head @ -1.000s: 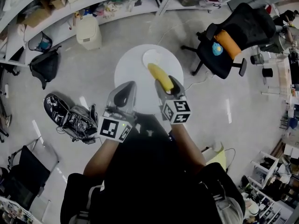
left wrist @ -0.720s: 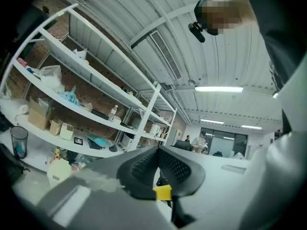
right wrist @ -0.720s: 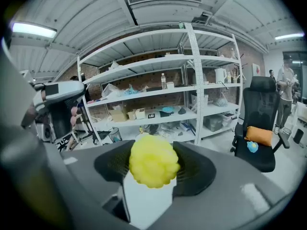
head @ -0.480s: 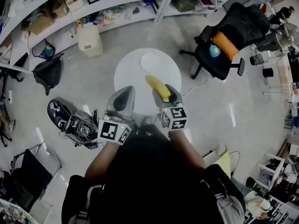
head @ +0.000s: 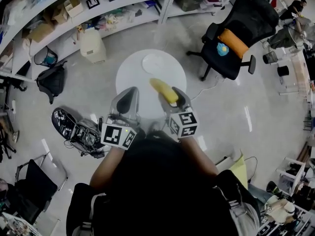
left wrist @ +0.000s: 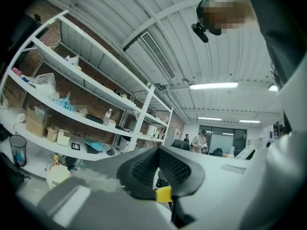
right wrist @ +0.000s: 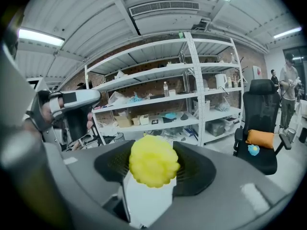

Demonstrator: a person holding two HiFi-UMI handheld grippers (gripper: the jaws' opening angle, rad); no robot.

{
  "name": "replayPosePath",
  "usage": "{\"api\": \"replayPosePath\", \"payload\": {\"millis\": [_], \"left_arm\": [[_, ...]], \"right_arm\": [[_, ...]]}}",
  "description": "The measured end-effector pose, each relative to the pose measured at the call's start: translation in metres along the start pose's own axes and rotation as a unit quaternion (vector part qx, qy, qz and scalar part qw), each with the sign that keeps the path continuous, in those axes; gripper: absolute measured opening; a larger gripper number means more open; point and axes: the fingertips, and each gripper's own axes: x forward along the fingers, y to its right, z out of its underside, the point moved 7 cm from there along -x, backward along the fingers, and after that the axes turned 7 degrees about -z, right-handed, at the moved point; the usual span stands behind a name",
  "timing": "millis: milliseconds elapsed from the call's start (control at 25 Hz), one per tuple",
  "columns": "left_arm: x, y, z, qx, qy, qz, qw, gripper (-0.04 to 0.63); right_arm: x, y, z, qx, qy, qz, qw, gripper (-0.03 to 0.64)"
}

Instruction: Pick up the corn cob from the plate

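Note:
The yellow corn cob [head: 164, 91] is off the plate, held at one end in my right gripper [head: 171, 96] above the near part of the round white table [head: 129, 73]. In the right gripper view the cob's end [right wrist: 153, 161] fills the gap between the two black pads, which press on its sides. The empty white plate [head: 155, 62] lies at the table's far side. My left gripper [head: 126, 99] hovers to the left of the cob, its jaws together and empty; in the left gripper view the pads [left wrist: 144, 169] meet at the tip.
A black office chair [head: 246, 23] with an orange cushion stands to the table's right. Shelving [head: 74, 9] with boxes runs along the far wall, with a white bin [head: 92, 45] before it. A dark bag [head: 49, 77] and tangled gear [head: 74, 124] lie on the floor at left.
Both grippers have drawn back from the plate toward the person, and the cob has come along in the right gripper. The left gripper stays shut and empty.

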Motion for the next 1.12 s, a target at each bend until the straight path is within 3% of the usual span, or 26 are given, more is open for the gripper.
{"api": "replayPosePath", "payload": {"millis": [520,1120], "left_arm": [[-0.008,0.019,-0.010,0.015,0.020,-0.002,0.9997,0.003],[0.002,0.031,-0.009,0.018,0.019,0.014,0.9996,0.003]], "right_arm": [[-0.046,-0.010,-0.021,0.001,0.055,-0.009,0.998,0.256],[-0.059,-0.002,-0.028,-0.011,0.060,-0.003,0.998,0.256]]}}
